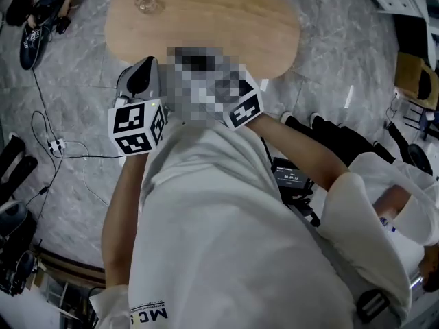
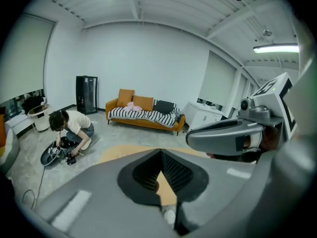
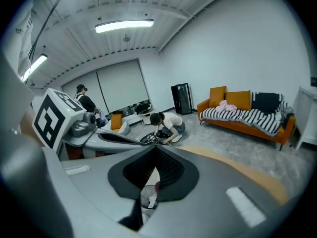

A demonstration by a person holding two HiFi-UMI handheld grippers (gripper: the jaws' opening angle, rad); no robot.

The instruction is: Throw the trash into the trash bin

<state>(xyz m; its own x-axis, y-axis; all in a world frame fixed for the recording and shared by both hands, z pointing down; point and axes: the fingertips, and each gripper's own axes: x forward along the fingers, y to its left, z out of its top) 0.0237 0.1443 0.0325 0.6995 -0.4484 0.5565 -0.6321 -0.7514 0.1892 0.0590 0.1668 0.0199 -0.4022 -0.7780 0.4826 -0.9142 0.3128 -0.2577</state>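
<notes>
A crumpled clear scrap (image 1: 147, 4) lies on the oval wooden table (image 1: 226, 19), far from both grippers. I see no trash bin. Both grippers are raised in front of the person's chest. The left gripper (image 1: 144, 66) shows its marker cube (image 1: 137, 125). The right gripper is mostly behind a mosaic patch, with only its cube (image 1: 245, 108) showing. In the left gripper view the left gripper (image 2: 160, 150) is shut with nothing between its pads. The right gripper (image 3: 154, 147) is likewise shut and empty.
A person crouches on the grey floor (image 2: 69, 128) (image 3: 166, 125) beside dark gear. An orange sofa (image 2: 143, 114) (image 3: 247, 113) stands at the far wall. Cables (image 1: 55, 142) trail across the floor at the left. Bags and equipment crowd the right side (image 1: 411, 81).
</notes>
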